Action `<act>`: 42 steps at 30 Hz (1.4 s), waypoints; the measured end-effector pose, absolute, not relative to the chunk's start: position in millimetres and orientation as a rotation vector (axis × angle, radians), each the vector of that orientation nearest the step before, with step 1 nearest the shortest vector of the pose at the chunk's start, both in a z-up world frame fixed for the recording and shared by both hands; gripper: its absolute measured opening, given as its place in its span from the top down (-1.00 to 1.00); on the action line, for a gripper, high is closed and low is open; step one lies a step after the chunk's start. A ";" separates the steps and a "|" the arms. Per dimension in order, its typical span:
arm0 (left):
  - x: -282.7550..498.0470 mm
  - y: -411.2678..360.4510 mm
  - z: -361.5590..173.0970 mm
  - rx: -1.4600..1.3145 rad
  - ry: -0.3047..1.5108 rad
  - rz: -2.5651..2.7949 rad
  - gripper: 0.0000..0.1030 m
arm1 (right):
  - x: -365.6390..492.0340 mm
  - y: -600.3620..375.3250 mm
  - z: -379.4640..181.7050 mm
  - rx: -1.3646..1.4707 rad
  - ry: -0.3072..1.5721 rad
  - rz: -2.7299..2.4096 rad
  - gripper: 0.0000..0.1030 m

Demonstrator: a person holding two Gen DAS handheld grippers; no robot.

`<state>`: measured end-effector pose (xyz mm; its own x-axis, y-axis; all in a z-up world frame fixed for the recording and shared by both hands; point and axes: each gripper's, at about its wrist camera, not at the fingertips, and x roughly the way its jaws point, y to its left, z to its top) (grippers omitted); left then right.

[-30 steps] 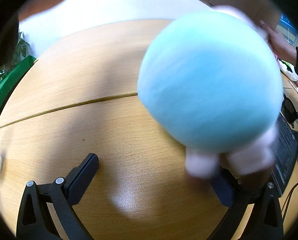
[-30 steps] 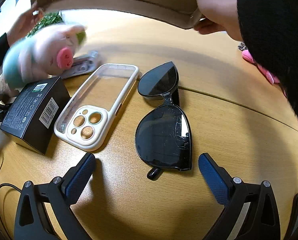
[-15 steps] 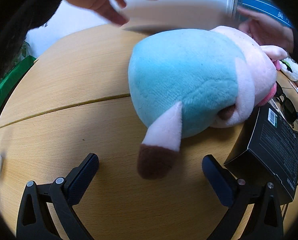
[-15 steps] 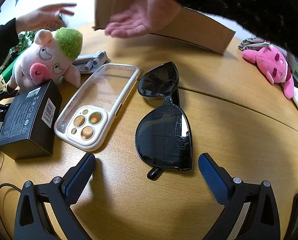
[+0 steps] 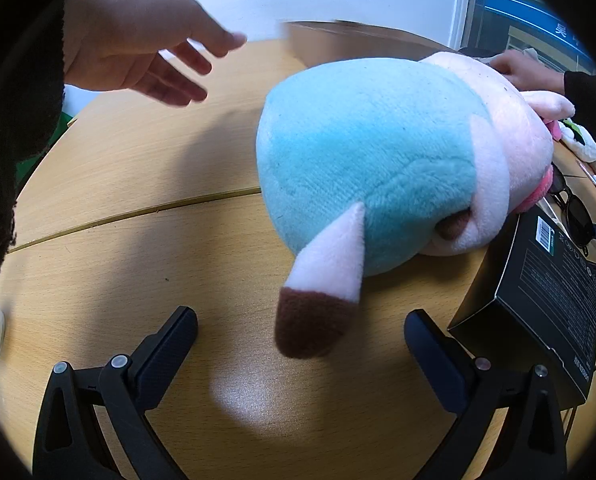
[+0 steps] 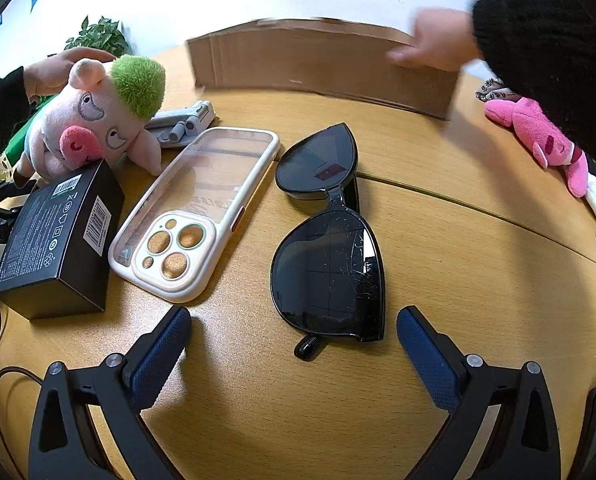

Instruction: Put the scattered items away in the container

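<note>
On the wooden table point(image 6: 458, 264), at twelve o'clock in the right wrist view, a cardboard box point(image 6: 322, 60) stands at the far edge, blurred, with a hand point(image 6: 434, 40) in a black sleeve touching its right end. In the left wrist view another hand point(image 5: 138, 44) hovers open at eleven o'clock above the tabletop.

The plush pig point(image 5: 382, 160) fills the left wrist view from centre to two o'clock, lying on its side with its blue back to the camera and one brown-tipped foot pointing down between the fingers. In the right wrist view it sits at ten o'clock with its green tuft up, and a third hand point(image 6: 58, 68) rests on its head. A black carton point(image 6: 58, 240) lies at nine o'clock, touching the pig's snout.

A white phone case point(image 6: 202, 208) lies just right of the carton, camera holes toward the gripper. Black sunglasses point(image 6: 326, 240) lie folded at the centre, one lens near the case's top corner. A grey folding stand point(image 6: 182, 122) sits behind the case, beside the pig. A pink plush point(image 6: 538, 136) lies at three o'clock, well apart.

The left gripper point(image 5: 298, 332) is spread wide, holding nothing, the pig's foot between its fingers. The right gripper point(image 6: 294, 340) is also spread wide and empty, just short of the sunglasses.
</note>
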<state>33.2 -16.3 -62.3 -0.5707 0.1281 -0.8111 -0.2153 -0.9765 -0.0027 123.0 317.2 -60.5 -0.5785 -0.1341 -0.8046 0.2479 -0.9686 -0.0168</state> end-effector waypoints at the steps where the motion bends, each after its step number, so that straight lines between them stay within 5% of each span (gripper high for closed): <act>1: 33.1 -16.4 -62.3 -1.341 0.143 2.620 -1.00 | 123.2 317.1 -60.4 1.313 0.188 -2.608 -1.00; 42: 31.2 -14.8 -64.4 -1.337 0.148 2.615 -1.00 | 124.7 312.6 -61.9 1.292 0.218 -2.566 -1.00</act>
